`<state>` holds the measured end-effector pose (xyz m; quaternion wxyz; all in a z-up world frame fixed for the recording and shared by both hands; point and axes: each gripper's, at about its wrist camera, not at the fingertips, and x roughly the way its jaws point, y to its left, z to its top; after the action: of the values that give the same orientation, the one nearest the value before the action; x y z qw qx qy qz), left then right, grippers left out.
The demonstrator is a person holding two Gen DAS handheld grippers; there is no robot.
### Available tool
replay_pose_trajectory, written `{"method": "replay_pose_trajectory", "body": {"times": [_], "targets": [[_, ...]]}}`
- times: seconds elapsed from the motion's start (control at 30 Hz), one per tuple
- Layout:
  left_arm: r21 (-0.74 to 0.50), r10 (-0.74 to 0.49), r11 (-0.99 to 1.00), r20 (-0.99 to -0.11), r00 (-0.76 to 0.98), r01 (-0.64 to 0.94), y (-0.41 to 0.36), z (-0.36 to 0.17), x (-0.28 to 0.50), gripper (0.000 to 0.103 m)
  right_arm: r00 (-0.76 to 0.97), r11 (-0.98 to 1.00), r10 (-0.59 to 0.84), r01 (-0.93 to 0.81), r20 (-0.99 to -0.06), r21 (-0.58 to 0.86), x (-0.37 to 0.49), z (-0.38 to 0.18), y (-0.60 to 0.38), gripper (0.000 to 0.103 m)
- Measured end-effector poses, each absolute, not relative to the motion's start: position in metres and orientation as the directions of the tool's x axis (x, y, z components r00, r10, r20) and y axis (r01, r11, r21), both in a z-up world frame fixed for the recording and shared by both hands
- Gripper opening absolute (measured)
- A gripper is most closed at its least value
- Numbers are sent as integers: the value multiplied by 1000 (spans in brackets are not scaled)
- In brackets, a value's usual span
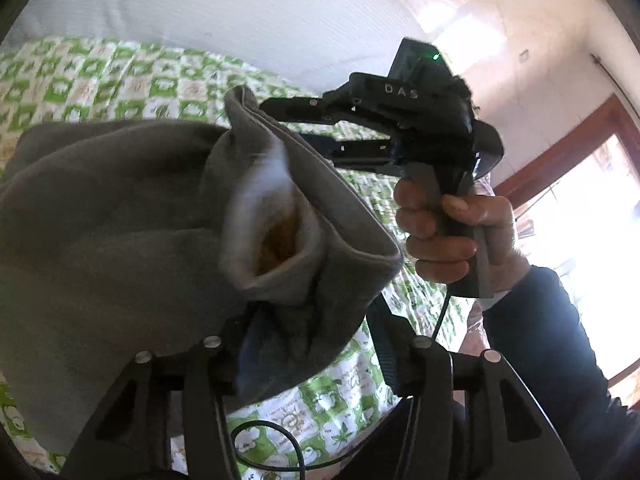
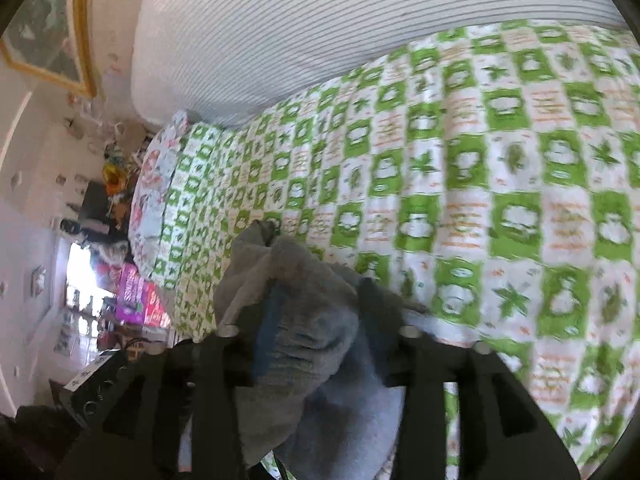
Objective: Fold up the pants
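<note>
Here the pants [image 1: 120,220], grey and bunched, fill the left and centre of the left wrist view, over the green-checked bed [image 1: 100,80]. The left gripper [image 1: 312,344] has its jaws apart with cloth between them; whether the pads press I cannot tell. The right gripper [image 2: 316,332] likewise has cloth between parted jaws. My guess: they are laying the pants down. Next comes spreading them flat on the bed. No containers show; a pocket gapes at centre.

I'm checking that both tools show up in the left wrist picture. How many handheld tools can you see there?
2: the left tool at the bottom edge, with gray pants between its fingers; the right tool upper middle, gripped by a hand.
</note>
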<state>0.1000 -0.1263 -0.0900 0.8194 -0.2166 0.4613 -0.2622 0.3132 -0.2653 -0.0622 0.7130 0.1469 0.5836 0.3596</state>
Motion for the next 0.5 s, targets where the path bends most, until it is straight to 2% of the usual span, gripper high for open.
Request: {"method": "replay_pose_trajectory", "body": {"times": [0.07,0.27,0.5], "targets": [[-595,-636,765,-633,443,247,-126,-84,95,56,86,708,682,-326,-726,627,310,-57,-275,53],[-618,-653,747,-609,451,246,-101,-76,83,56,167,719,682,-333,-712,611,292,-28,-295,53],[-613,-603,770,-606,519,179,-42,-75,80,57,185,670,716,-450,-673,590,248,3,-264,53]]}}
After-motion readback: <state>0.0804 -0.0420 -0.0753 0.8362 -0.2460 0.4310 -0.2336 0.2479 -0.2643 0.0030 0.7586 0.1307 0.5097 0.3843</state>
